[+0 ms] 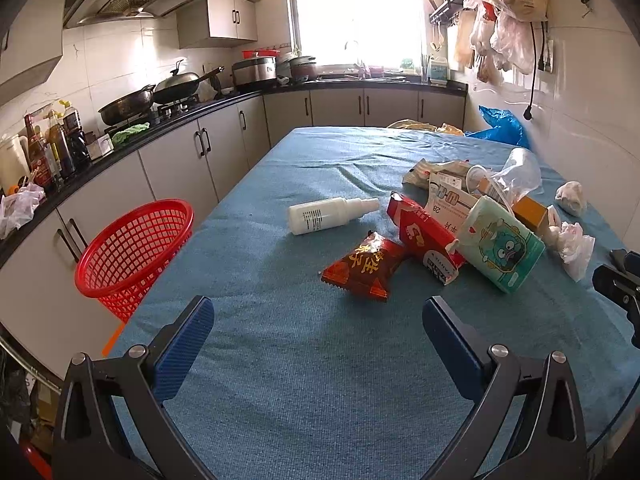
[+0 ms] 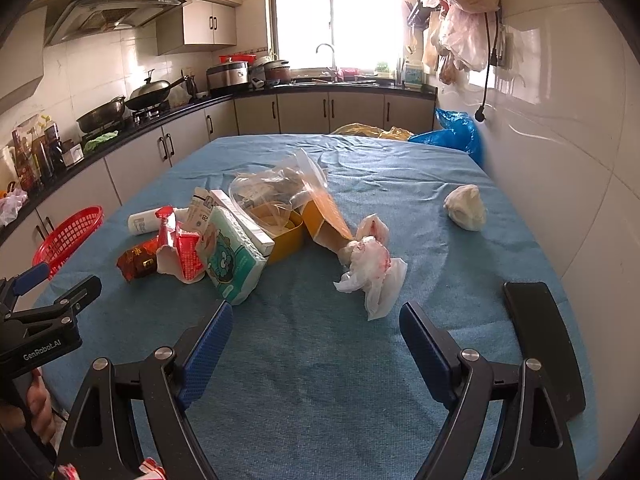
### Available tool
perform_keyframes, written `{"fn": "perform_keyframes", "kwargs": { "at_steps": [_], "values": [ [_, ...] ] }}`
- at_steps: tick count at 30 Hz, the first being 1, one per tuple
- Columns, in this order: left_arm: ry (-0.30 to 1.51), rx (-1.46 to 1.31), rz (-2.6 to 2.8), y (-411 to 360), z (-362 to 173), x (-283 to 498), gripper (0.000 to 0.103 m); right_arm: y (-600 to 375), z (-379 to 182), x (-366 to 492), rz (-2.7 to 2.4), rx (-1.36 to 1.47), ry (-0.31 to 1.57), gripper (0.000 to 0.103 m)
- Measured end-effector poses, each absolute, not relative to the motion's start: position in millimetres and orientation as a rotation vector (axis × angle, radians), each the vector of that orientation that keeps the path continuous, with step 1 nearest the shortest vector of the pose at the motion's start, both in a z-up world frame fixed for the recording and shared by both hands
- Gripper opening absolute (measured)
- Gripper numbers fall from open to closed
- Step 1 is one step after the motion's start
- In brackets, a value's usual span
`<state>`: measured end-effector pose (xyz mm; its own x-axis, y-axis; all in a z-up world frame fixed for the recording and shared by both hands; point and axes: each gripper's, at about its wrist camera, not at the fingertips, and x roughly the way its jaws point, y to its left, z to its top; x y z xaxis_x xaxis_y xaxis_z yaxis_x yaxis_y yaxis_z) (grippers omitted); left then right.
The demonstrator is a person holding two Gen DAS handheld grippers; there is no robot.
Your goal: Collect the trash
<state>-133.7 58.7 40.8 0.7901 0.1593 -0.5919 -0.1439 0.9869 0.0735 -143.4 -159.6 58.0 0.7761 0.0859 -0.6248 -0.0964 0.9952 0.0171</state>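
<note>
The table (image 1: 280,360), covered in a blue cloth, took up most of both views, with one red basket (image 1: 136,248) standing off its left edge. The trash lay in one loose pile on the cloth, ahead of both pairs of jaws and touched by neither.

The left gripper (image 1: 318,316) hung low over the near part of the table with its jaws spread wide and nothing between them. One dark red snack packet (image 1: 362,266) lay just beyond the gap, slightly right of its centre, with bare cloth between it and the blue fingertips (image 1: 200,312). Past it lay one white spray bottle (image 1: 332,214) on its side.

The right gripper (image 2: 316,318) was likewise wide apart and held nothing. One crumpled white plastic bag (image 2: 370,268) with red marks lay just ahead of its gap, near the right fingertip but apart from it. One green tissue pack (image 2: 230,256) lay near the left fingertip, leaning on the pile.

Counted in the rest of the pile: one torn red carton (image 1: 426,236), one yellow box (image 2: 324,216), one clear plastic bag (image 2: 280,184) on top. One wadded white lump (image 2: 466,208) sat well apart to the right. One black phone (image 2: 540,344) lay beside the right gripper's outer finger
</note>
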Motion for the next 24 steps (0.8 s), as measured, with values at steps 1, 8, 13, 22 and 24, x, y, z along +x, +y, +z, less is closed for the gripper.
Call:
{"fn": "perform_keyframes", "kwargs": {
  "at_steps": [1, 8, 13, 22, 24],
  "values": [
    [0.640, 0.024, 0.163, 58.7, 40.7, -133.8, 0.103, -159.5, 58.0, -143.2, 0.096, -0.019, 0.677, 0.089],
    [0.649, 0.008, 0.163, 62.8, 38.4, -133.1, 0.103, -156.7, 58.0, -138.6, 0.040, -0.070, 0.692, 0.087],
    [0.654, 0.014, 0.162, 59.5, 38.1, -131.1, 0.103, -160.5, 55.7, -135.9, 0.032, -0.072, 0.701, 0.087],
    [0.662, 0.021, 0.160, 57.6, 36.8, -130.0, 0.103, -162.0, 53.9, -133.2, 0.025, -0.074, 0.706, 0.087],
    [0.662, 0.021, 0.159, 57.5, 36.6, -130.1, 0.103, -162.5, 53.4, -132.9, 0.026, -0.073, 0.706, 0.087]
  ]
}}
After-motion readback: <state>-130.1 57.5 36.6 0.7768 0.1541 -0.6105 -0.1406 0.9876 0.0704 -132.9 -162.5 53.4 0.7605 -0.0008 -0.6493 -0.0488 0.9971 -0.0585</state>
